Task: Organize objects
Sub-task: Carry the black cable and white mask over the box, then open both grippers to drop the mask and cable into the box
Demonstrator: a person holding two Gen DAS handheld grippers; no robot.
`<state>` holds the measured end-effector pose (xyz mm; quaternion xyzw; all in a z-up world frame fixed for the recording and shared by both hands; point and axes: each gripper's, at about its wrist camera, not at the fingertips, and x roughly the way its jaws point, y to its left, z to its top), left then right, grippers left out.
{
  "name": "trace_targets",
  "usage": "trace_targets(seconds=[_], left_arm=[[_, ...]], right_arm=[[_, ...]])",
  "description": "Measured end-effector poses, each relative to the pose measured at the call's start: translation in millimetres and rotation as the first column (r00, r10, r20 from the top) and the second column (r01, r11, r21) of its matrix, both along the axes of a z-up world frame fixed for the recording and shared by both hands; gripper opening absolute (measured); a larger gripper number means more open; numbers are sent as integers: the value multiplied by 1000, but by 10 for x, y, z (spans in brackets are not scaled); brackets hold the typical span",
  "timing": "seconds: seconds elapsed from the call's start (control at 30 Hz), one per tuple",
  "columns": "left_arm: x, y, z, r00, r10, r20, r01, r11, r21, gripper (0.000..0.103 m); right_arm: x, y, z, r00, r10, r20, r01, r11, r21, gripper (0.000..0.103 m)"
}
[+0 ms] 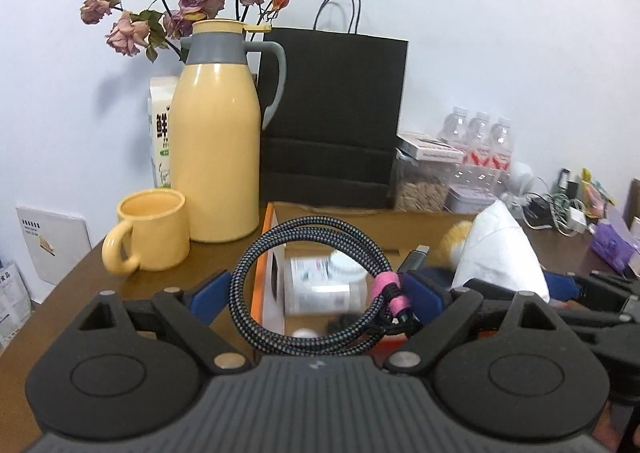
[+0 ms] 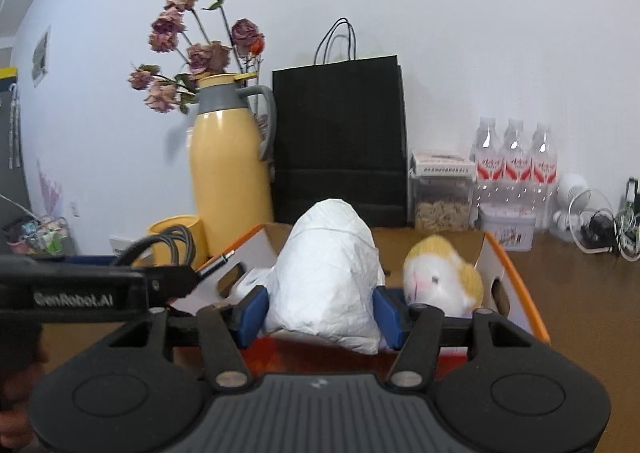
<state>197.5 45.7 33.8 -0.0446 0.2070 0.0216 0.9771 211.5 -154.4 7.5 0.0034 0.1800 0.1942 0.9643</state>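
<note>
Your left gripper (image 1: pixel 316 289) holds the cable (image 1: pixel 312 285) coil spread wide between its pads; it's light and springy, so grip at the pink tie. Your right gripper (image 2: pixel 318 313) is half-closed on the soft white bag (image 2: pixel 328 273), over the box (image 2: pixel 520 293) just ahead.

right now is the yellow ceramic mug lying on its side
No, the yellow ceramic mug stands upright on the brown wooden table beside the tall yellow thermos jug, its open mouth facing up.

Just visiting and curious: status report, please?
Left gripper shut on coiled cable. Right gripper shut on white bundle. Both over the box; path clear.
</note>
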Motion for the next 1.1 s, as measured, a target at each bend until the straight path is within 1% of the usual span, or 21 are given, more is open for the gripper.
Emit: trace_targets(seconds=[0.13, 0.23, 0.3, 0.43, 0.57, 0.6, 0.63, 0.67, 0.7, 0.73, 0.77, 0.83, 1.1], left_arm=[[274, -52, 27, 1000, 18, 6, -18, 1000, -6, 93], [478, -57, -18, 1000, 26, -7, -26, 999, -19, 93], [595, -74, -54, 1000, 22, -19, -22, 999, -23, 93], [771, -122, -134, 999, 8, -36, -8, 1000, -6, 93], [846, -155, -205, 999, -9, -52, 9, 1000, -2, 94], [858, -158, -213, 999, -10, -51, 10, 1000, -5, 94], [862, -158, -221, 999, -10, -49, 10, 1000, -4, 96], [853, -158, -223, 999, -8, -37, 8, 1000, -1, 99], [832, -151, -218, 1000, -8, -19, 8, 1000, 0, 103], [800, -148, -211, 1000, -1, 4, 1, 1000, -1, 103], [785, -151, -199, 1000, 1, 11, -1, 1000, -2, 103], [777, -153, -188, 1000, 4, 7, -4, 1000, 0, 103], [788, -162, -214, 1000, 13, -15, -13, 1000, 4, 103]], right_arm=[[353, 26, -30, 999, -17, -33, 18, 1000, 15, 56], [540, 68, -97, 999, -21, -36, 21, 1000, 5, 56], [635, 91, -149, 999, -24, -41, 23, 1000, -8, 56], [792, 99, -228, 998, -28, -50, 26, 999, -31, 56], [890, 87, -266, 998, -35, -54, 33, 999, -41, 57], [905, 81, -263, 998, -38, -53, 36, 998, -42, 61], [916, 79, -264, 998, -40, -50, 37, 998, -43, 70], [916, 71, -267, 998, -39, -46, 37, 998, -45, 73], [918, 69, -272, 999, -34, -41, 32, 998, -51, 81], [914, 68, -275, 999, -28, -38, 26, 998, -55, 85], [902, 64, -277, 999, -29, -33, 28, 998, -55, 92], [873, 67, -278, 1000, -21, -16, 20, 998, -54, 103], [794, 110, -251, 1000, -11, -1, 11, 997, -80, 103]])
